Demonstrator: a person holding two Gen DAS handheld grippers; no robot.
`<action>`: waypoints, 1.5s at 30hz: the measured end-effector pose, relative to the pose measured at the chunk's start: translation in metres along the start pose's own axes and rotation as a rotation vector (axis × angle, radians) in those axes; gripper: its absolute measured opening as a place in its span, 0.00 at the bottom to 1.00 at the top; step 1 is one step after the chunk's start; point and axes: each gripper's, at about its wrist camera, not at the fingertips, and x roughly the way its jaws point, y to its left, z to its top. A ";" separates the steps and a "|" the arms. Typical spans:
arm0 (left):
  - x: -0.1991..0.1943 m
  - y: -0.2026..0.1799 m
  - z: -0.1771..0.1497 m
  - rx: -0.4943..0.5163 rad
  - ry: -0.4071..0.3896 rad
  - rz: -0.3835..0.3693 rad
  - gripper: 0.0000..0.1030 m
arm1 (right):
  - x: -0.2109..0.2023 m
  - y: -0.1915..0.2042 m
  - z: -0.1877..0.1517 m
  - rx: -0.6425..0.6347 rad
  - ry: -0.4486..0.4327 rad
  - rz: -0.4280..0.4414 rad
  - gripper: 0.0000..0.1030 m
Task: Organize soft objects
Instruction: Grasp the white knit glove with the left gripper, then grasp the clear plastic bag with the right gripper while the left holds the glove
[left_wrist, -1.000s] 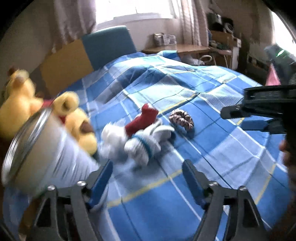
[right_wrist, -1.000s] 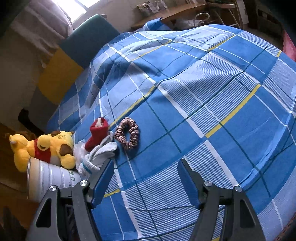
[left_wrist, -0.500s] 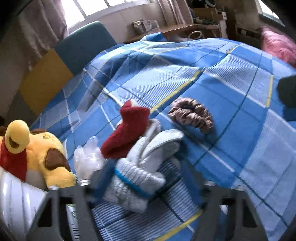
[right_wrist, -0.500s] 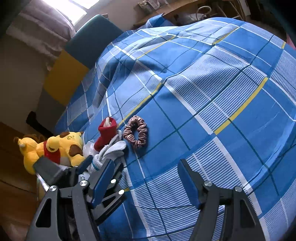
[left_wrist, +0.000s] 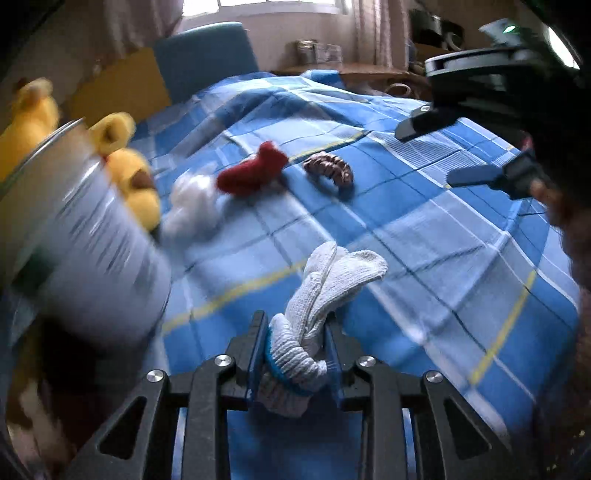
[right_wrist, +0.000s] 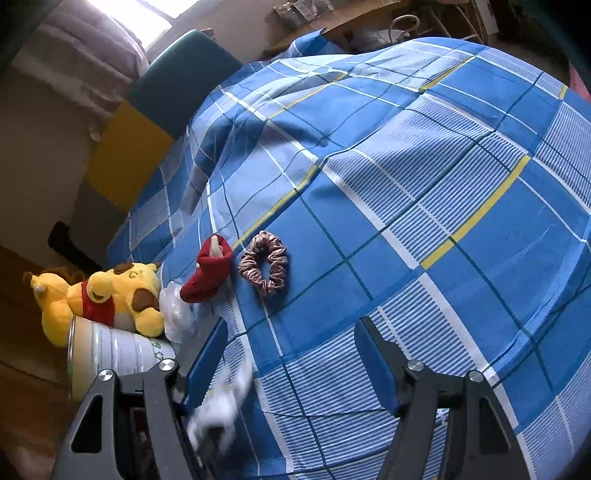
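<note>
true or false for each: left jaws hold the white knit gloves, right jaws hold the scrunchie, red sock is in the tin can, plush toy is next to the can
1. The left gripper is shut on the white knit gloves. True.
2. The right gripper holds the scrunchie. False: its jaws are open and the scrunchie lies on the bedspread.
3. The red sock is inside the tin can. False: it lies on the bedspread.
4. The yellow plush toy sits beside the can. True.

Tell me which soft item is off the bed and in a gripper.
The white knit glove with blue cuff, clamped in the left gripper. The red sock, brown scrunchie and yellow plush bear lie ungripped.
</note>
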 end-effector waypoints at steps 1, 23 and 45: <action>-0.004 0.001 -0.006 -0.026 0.002 -0.006 0.29 | 0.001 0.000 0.000 -0.003 0.004 -0.003 0.70; 0.017 0.012 -0.035 -0.193 -0.073 -0.010 0.45 | 0.015 0.015 -0.008 -0.096 0.073 -0.031 0.70; 0.018 0.029 -0.041 -0.271 -0.124 -0.122 0.45 | 0.145 0.209 0.000 -0.727 0.295 -0.011 0.68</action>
